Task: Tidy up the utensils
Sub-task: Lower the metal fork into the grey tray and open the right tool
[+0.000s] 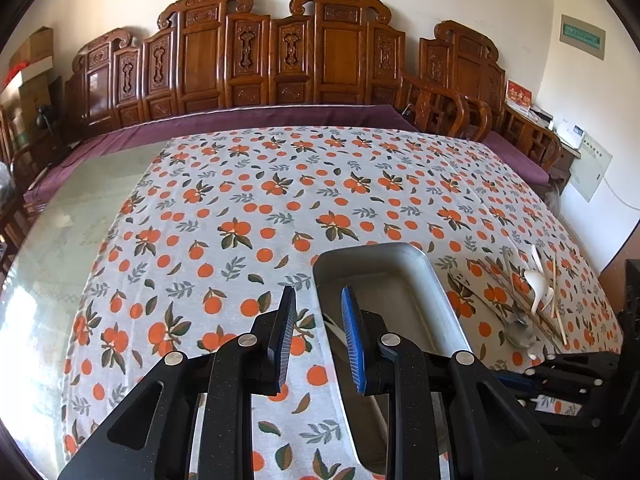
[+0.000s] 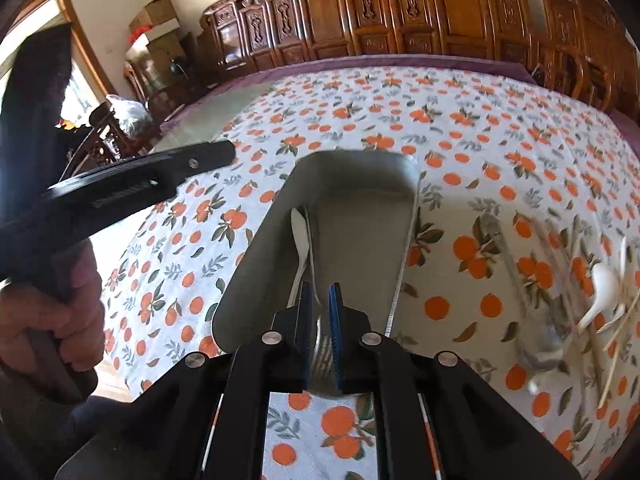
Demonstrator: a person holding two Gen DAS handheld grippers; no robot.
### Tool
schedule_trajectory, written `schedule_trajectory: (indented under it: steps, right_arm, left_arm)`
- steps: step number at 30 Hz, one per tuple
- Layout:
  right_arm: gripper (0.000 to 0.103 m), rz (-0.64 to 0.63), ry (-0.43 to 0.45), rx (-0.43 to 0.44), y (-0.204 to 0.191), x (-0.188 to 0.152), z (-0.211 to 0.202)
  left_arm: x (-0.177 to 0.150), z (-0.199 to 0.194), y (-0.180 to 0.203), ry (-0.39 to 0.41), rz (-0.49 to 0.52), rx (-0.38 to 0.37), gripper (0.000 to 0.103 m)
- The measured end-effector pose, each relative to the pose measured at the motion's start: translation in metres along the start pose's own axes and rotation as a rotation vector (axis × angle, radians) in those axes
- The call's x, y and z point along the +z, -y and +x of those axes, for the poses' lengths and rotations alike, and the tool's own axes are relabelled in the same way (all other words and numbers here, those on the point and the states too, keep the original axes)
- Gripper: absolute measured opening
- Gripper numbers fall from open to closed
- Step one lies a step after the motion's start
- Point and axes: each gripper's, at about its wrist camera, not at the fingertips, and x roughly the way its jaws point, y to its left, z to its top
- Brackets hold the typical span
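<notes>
So the metal tray point(image 2: 352, 184) already has a white spoon point(image 2: 300, 236) lying inside. The right gripper point(image 2: 320, 300) sits over the near end, jaws easing open around a metal spoon point(image 2: 322, 348). The rest of the utensils point(image 1: 532, 300) are piled right of the tray. The left gripper point(image 1: 318, 320) hovers empty, narrow gap.

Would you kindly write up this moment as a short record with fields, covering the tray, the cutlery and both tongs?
surface: table with orange-print cloth
tray: metal tray on the cloth
in tray: metal spoon lying along its floor
right tongs: above the tray's near end, with a spoon's bowl between the pads
left tongs: open, holding nothing, over the tray's left rim
still loose: white spoon and chopsticks piled on the cloth to the tray's right
</notes>
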Motion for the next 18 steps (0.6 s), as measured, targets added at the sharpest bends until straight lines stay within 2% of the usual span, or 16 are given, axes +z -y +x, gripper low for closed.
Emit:
schedule_trajectory:
  steps: [2,4,6,11,18]
  right_arm:
    - [0.012,-0.012,0.024,-0.011,0.007,-0.002,-0.012]
    - [0.012,-0.017,0.048,-0.034,0.021,-0.004,-0.025]
    - [0.012,-0.016,0.068,-0.060,0.038,-0.007,-0.036]
    - [0.012,0.024,0.110,-0.137,0.094,-0.015,-0.064]
    - [0.018,0.073,0.128,-0.253,0.170,-0.026,-0.085]
  left_arm:
    - [0.000,0.000,0.006,0.004,0.006,-0.011,0.023]
    - [0.000,0.000,0.013,0.009,0.018,-0.019,0.031]
    - [0.000,0.002,0.022,0.009,0.030,-0.033,0.032]
    - [-0.001,0.006,0.053,0.005,0.069,-0.072,0.040]
    - [-0.003,0.018,0.101,-0.014,0.124,-0.126,0.041]
